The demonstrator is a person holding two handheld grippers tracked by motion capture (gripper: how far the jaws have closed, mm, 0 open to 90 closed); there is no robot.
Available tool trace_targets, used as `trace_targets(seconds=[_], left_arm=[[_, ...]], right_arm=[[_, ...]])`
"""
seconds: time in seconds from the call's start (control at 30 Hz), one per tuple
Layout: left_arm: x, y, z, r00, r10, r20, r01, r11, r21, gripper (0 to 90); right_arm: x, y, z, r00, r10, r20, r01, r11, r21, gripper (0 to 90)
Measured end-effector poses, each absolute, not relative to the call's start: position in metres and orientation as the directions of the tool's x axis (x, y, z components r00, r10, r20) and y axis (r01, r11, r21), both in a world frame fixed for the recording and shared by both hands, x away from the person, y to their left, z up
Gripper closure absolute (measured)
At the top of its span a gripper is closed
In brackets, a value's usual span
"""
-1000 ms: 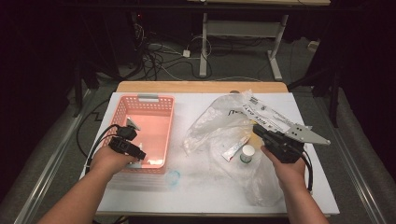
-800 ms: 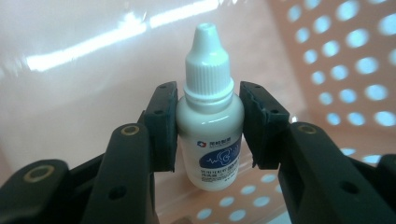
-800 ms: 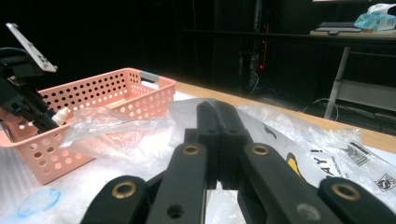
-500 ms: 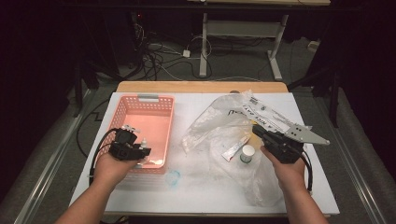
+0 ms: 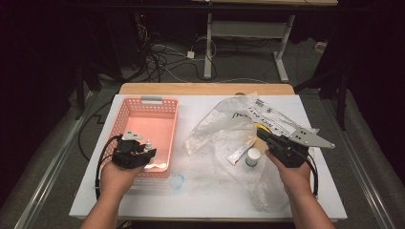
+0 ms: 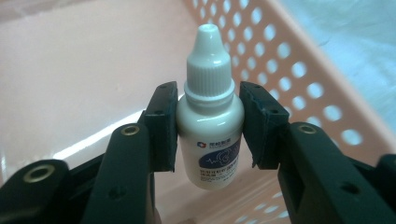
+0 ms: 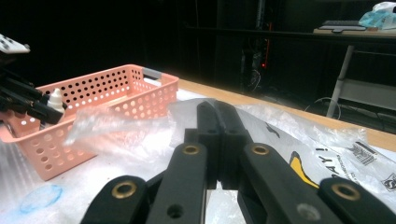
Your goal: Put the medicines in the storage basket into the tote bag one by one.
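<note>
A small white dropper bottle (image 6: 210, 121) with a dark blue label stands upright between the pads of my left gripper (image 6: 208, 116), which is shut on it. In the high view my left gripper (image 5: 148, 151) holds the bottle (image 5: 149, 144) over the near end of the pink perforated basket (image 5: 152, 101). My right gripper (image 5: 261, 133) hovers over the clear plastic bag (image 5: 224, 124) at the right. Its jaws (image 7: 217, 112) are shut together. I cannot tell whether any film is pinched between them.
Inside the bag lie a white-capped little bottle (image 5: 252, 157) and a small tube (image 5: 237, 155). A pale blue round mark (image 5: 176, 181) lies on the white tabletop (image 5: 200, 200) near the basket's front right corner. Cables trail from both grippers towards the table's near edge.
My left hand has shifted slightly right and turned, carrying the dropper bottle over the basket's near end. The right hand has stayed put.
</note>
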State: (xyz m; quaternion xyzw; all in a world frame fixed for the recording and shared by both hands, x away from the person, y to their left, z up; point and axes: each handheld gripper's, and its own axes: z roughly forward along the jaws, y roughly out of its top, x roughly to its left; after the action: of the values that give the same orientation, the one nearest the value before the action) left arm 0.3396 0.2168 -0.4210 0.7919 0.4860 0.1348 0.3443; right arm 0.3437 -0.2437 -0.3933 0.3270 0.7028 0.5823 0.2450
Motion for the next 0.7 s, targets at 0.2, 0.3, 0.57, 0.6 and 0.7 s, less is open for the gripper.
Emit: trace_targets(seconds=[0.2,0.3,0.57,0.6,0.7], left_arm=[[0.326,0.213,-0.412,0.522,0.844,-0.124,0.607,-0.266,0.749,58.1],[0.320,0.207,-0.403,0.539,0.835,-0.114,0.574,-0.265,0.775,58.1],[0.306,0.192,-0.383,0.612,0.774,-0.163,0.501,-0.221,0.836,58.1],[0.304,0.188,-0.381,0.621,0.768,-0.155,0.493,-0.230,0.839,58.1],[0.296,0.175,-0.375,0.656,0.742,-0.140,0.464,-0.249,0.850,58.2]], right_arm=[[0.344,-0.243,-0.394,-0.668,0.744,0.029,0.172,0.117,0.978,90.0],[0.345,-0.243,-0.394,-0.665,0.746,0.035,0.176,0.111,0.978,90.0],[0.343,-0.245,-0.391,-0.664,0.747,0.033,0.168,0.106,0.980,90.0],[0.343,-0.245,-0.391,-0.665,0.746,0.033,0.167,0.106,0.980,90.0],[0.344,-0.244,-0.391,-0.667,0.744,0.032,0.167,0.108,0.980,90.0]])
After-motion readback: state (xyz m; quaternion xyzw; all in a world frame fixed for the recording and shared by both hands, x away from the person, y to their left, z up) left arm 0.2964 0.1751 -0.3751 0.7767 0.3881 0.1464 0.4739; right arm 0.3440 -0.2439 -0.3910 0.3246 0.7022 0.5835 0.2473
